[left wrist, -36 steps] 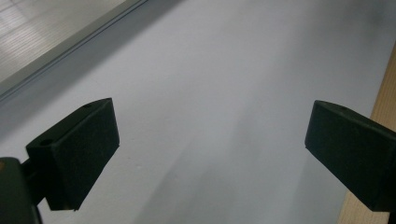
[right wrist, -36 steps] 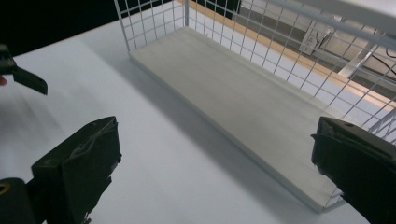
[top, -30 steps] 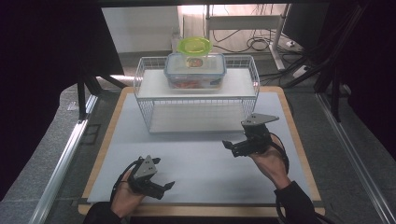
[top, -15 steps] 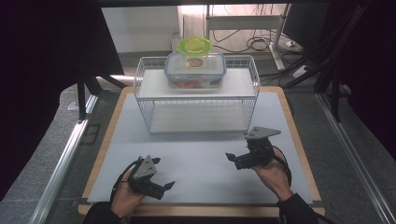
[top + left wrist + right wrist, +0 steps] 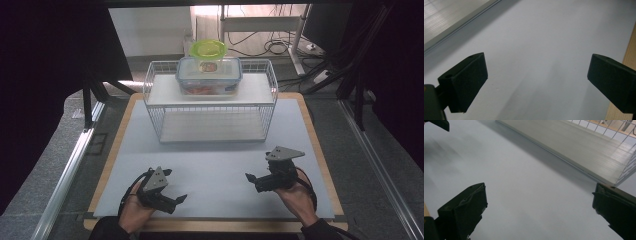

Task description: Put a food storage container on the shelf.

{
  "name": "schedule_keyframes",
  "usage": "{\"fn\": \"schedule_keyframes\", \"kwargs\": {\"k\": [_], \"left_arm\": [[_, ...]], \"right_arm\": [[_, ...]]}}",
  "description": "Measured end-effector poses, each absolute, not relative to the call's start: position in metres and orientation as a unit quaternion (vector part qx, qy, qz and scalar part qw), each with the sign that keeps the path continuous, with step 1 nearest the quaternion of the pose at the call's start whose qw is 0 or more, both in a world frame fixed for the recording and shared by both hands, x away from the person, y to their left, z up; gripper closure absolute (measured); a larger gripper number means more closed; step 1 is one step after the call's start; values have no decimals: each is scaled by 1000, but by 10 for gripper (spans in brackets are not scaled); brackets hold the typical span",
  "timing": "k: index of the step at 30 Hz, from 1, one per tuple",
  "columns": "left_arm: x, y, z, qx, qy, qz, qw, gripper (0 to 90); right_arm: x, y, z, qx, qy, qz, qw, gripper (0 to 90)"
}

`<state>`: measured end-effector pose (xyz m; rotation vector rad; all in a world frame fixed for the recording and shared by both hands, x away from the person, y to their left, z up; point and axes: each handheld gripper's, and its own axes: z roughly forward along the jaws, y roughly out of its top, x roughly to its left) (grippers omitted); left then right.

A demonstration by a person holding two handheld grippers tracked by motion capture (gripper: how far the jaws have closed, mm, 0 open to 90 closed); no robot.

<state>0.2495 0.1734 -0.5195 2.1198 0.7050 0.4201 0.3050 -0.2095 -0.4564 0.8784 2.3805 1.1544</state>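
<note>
My left hand-held gripper [image 5: 172, 199] lies low over the near left part of the table [image 5: 320, 150], its black jaws set wide apart with nothing between them. In the left gripper view the two jaw pads are blunt, matte, block-shaped, and below them is the smooth pale grey mat [image 5: 544, 50]; a strip of light wood edge runs at that view's right.

My right hand-held gripper [image 5: 256, 179] sits over the near right part of the mat [image 5: 215, 165], jaws likewise spread wide and holding nothing. Its grey three-cornered plate sits on top. In the right gripper view its pads look slightly scuffed, and the lower board of the wire rack [image 5: 584, 147] lies ahead, flat and pale with a straight front edge.

The white wire rack [image 5: 210, 107] stands at the far middle of the table, a box of thin wire grid with a flat white shelf on top. On that shelf rests a clear rectangular plastic container [image 5: 208, 76] with rounded corners, a clip lid and reddish contents. Just behind it is a round lime-green lid or bowl [image 5: 207, 48]; I cannot tell which.

Both hand-held grippers are well apart from the rack and from each other, with bare mat between. The mat stops short of the wooden table rim on both sides.
</note>
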Motion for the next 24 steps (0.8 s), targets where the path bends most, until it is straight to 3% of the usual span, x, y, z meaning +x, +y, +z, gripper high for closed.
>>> {"fn": "schedule_keyframes", "kwargs": {"k": [24], "left_arm": [[250, 173, -520, 847, 281, 167, 419, 27]], "right_arm": [[278, -223, -486, 315, 852, 378, 176, 0]]}}
